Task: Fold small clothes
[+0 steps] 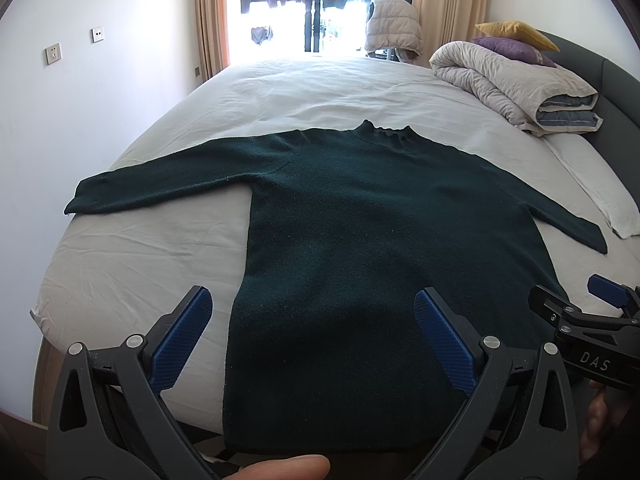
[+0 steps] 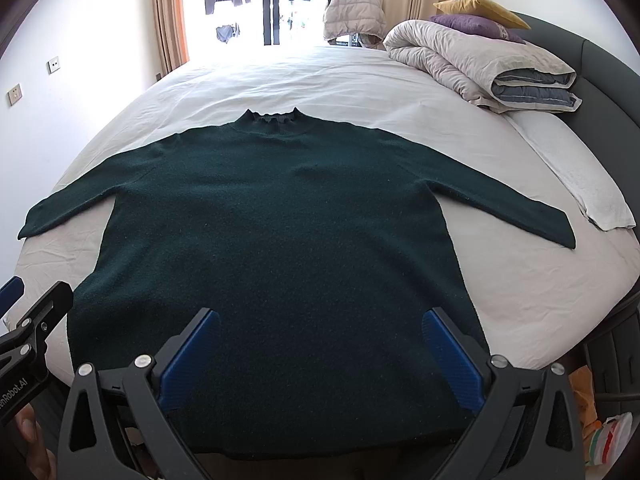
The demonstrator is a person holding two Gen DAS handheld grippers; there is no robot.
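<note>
A dark green sweater [image 1: 360, 232] lies flat on the white bed [image 1: 280, 92], collar far, hem at the near edge, both sleeves spread out. It also shows in the right wrist view [image 2: 288, 232]. My left gripper [image 1: 312, 304] is open and empty above the hem's left part. My right gripper [image 2: 320, 324] is open and empty above the hem's right part. The right gripper also shows at the right edge of the left wrist view [image 1: 592, 320].
A rolled quilt [image 2: 480, 64] with purple and yellow pillows [image 2: 476, 16] lies at the far right of the bed. A white towel [image 2: 592, 184] lies along the right side. A grey headboard [image 2: 600, 80] curves behind. A window with curtains is beyond.
</note>
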